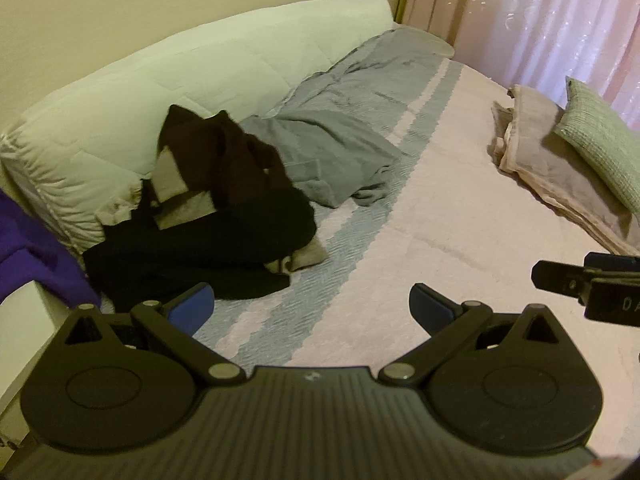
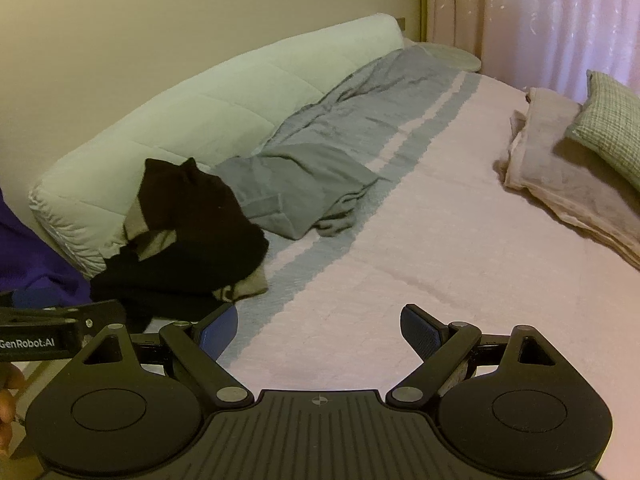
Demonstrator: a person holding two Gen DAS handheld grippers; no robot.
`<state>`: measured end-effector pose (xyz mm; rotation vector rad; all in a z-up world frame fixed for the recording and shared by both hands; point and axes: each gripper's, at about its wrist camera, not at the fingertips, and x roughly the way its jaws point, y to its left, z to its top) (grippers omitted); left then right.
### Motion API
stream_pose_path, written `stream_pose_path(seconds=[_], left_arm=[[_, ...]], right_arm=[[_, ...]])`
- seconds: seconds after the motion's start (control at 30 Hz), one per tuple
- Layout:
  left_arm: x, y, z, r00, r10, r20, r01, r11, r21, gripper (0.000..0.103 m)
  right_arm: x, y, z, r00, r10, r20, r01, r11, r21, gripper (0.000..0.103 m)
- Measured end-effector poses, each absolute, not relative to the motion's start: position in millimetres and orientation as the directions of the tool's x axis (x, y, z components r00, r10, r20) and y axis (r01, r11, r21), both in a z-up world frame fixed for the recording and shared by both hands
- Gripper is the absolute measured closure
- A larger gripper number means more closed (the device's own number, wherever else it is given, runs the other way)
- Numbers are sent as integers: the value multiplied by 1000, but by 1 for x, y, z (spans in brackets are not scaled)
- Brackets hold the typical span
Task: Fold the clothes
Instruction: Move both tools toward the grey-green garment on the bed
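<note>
A heap of black and dark brown clothes (image 1: 208, 216) (image 2: 188, 236) with beige patches lies on the bed's left side, against a white quilted bolster (image 1: 132, 92). A crumpled grey garment (image 1: 332, 148) (image 2: 304, 188) lies just right of the heap. My left gripper (image 1: 310, 306) hovers open above the bedspread, near the heap's front edge, with nothing between its blue pads. My right gripper (image 2: 318, 326) is open too, empty, over the pale bedspread to the right of the heap. Each gripper's side shows at the edge of the other's view.
The bed (image 1: 460, 216) (image 2: 420, 240) has a pale pink cover with blue-grey stripes. A folded beige cloth (image 1: 560, 176) (image 2: 568, 184) and a green cushion (image 1: 600, 136) (image 2: 612, 124) sit at the right. Purple fabric (image 1: 28, 256) lies far left. Curtains (image 1: 540, 12) hang behind.
</note>
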<state>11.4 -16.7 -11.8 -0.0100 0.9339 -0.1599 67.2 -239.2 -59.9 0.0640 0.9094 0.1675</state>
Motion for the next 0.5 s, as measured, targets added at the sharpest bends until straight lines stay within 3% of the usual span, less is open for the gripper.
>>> stream_pose_path(seconds=[0.5], left_arm=[[54,-72,-20,585,-77,-808,95,995,-26,1]], right_arm=[[131,-300,-83,559,234,-796,-160,972,173,17]])
